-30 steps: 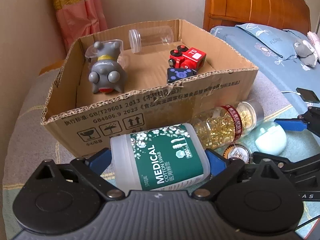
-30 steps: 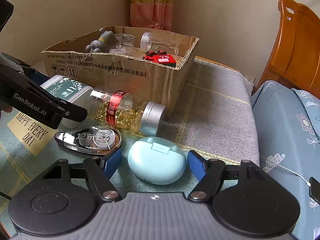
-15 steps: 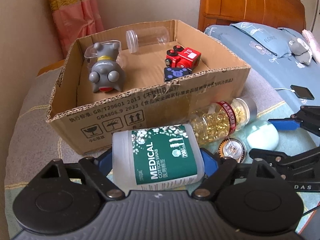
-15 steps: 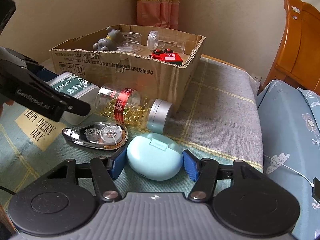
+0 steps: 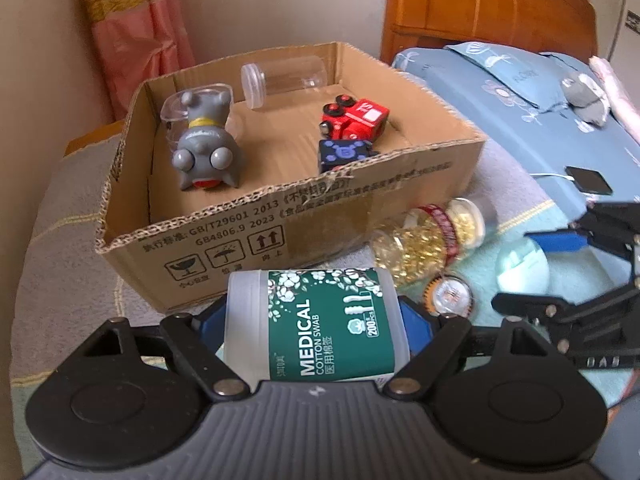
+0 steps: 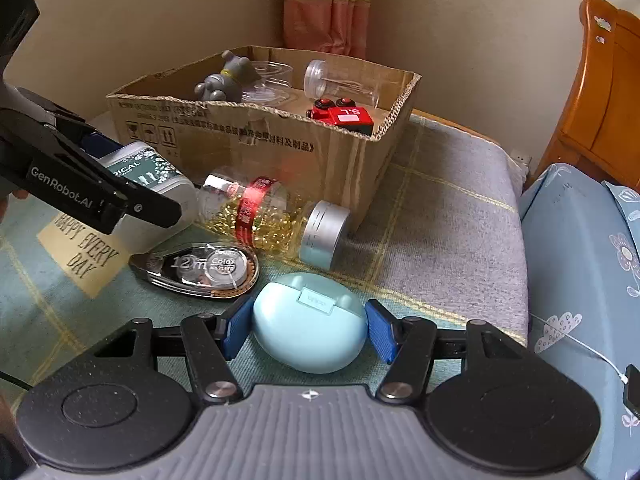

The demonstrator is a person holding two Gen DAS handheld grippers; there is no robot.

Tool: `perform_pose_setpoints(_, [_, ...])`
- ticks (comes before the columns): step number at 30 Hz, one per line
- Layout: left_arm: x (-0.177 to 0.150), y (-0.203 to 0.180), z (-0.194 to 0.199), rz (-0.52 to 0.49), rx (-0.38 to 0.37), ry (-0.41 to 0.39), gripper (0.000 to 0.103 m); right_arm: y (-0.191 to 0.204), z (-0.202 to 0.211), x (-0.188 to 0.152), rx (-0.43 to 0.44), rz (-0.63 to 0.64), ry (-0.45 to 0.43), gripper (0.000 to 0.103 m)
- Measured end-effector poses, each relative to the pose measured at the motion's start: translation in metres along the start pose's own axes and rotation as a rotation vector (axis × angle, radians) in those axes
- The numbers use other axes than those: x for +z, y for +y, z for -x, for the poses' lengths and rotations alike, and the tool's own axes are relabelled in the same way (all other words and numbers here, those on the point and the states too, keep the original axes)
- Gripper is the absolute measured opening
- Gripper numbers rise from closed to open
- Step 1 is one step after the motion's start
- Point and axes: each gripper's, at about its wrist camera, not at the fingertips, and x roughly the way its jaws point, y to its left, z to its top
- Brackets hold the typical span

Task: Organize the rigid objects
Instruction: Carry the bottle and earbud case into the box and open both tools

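Both jaws narrowed, left gripper (image 5: 316,320) closing around swab jar (image 5: 316,328), right gripper (image 6: 308,330) pinching earbud case (image 6: 310,328), capsule bottle (image 6: 276,216) ahead

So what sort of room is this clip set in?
Most likely a bedroom: a wooden headboard stands behind blue floral bedding, a curtain hangs in the corner, and the cardboard box sits on a blanket-covered surface.

Swab tub (image 5: 316,328) on side, lower centre; pill bottle (image 6: 272,216) lying mid-frame; tape dispenser (image 6: 200,270) flat; blue case (image 6: 308,322) bottom centre.
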Motion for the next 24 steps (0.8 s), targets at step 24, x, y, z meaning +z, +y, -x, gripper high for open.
perform_pose_setpoints(24, [0.064, 0.052, 0.031, 0.03, 0.119, -0.173, 0.089, -0.009, 0.058, 0.084, 0.048, 0.133, -0.15, 0.066])
